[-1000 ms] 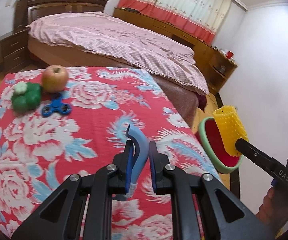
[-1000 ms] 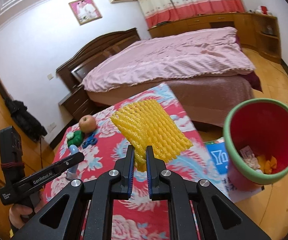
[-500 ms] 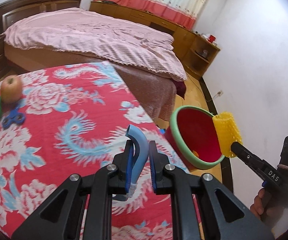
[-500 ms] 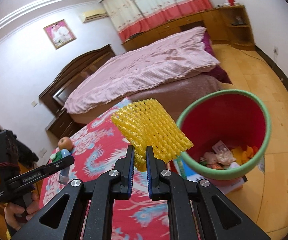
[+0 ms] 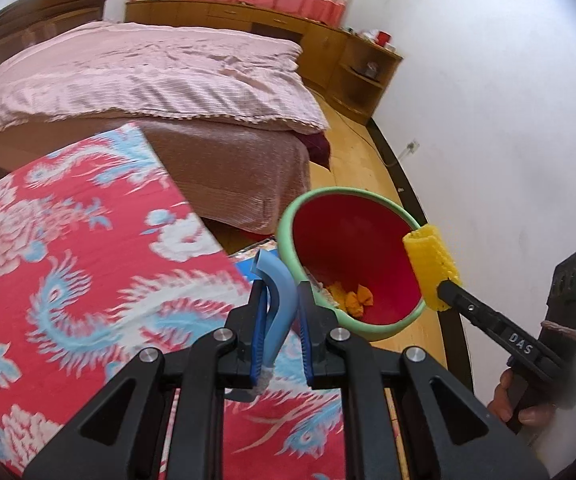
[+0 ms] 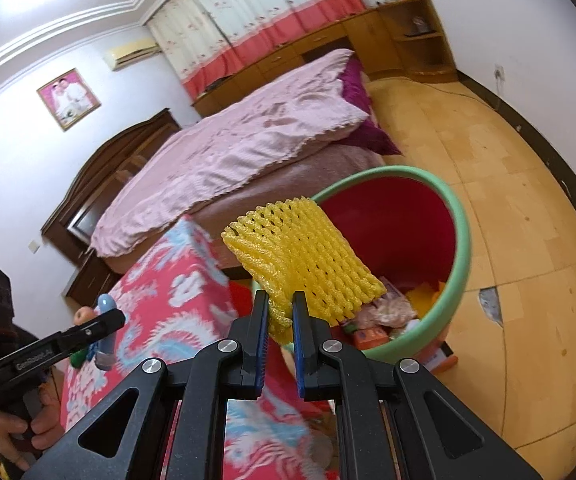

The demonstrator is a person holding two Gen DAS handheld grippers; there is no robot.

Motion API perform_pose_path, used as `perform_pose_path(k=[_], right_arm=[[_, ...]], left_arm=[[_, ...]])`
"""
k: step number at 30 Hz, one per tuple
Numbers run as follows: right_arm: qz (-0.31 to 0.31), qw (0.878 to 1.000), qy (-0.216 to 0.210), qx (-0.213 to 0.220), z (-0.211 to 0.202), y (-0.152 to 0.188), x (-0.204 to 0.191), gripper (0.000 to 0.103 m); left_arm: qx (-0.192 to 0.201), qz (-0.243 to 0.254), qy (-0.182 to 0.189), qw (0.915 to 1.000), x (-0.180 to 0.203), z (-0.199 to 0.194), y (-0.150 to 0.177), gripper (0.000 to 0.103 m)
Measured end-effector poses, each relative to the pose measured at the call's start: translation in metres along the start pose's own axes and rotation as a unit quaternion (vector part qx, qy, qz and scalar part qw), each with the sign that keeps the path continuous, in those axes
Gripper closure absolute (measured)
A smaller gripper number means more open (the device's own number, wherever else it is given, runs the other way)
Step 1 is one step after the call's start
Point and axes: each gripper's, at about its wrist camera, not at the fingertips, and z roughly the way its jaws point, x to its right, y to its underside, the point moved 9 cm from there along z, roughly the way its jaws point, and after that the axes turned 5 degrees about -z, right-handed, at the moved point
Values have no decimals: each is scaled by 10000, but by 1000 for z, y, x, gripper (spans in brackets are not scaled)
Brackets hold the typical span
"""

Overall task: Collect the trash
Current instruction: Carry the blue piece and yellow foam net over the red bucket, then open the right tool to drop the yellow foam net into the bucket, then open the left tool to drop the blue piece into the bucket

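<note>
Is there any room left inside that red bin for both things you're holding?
Yes. The bin has trash heaped only on its bottom; its red inner wall above that is bare. The rim side by the yellow foam net is crowded, and the blue piece nears the opposite edge.

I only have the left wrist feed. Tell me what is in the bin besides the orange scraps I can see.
Observer: The right wrist view shows the bin also holds crumpled wrappers and small packets, under the yellow foam net.
Operator: Confirm the right gripper's hold on that net.
Observer: The right gripper has its jaws shut on the net's lower edge; the rest fans out over the bin's opening.
Operator: Report what the left gripper looks like from that side.
Observer: The left gripper holds the blue curved piece above the floral cloth, short of the bin.
</note>
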Motion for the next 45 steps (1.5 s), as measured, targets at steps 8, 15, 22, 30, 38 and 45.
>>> perform_pose_path(k=[8,15,22,30,38,45], right_arm=[[225,9994,226,-121,12,3,32,89],[313,9986,368,-202,23,5,49,81],[377,9984,392,-130,22,3,56,74],[420,9981,439,21,14,-2,61,69],[390,9983,423,-37,13,1,54,68],[252,9988,416,-69,10,2,40,60]], left_arm=[[-278,342,198,9988,36,38,-1,89],[-485,594,328,9965,58,67,-1,89],[-578,756,431,9945,73,86,1,89],[-582,847,459,9936,80,95,2,69],[-517,727,438,9950,73,86,1,68],[-390,500,353,9974,58,66,1,66]])
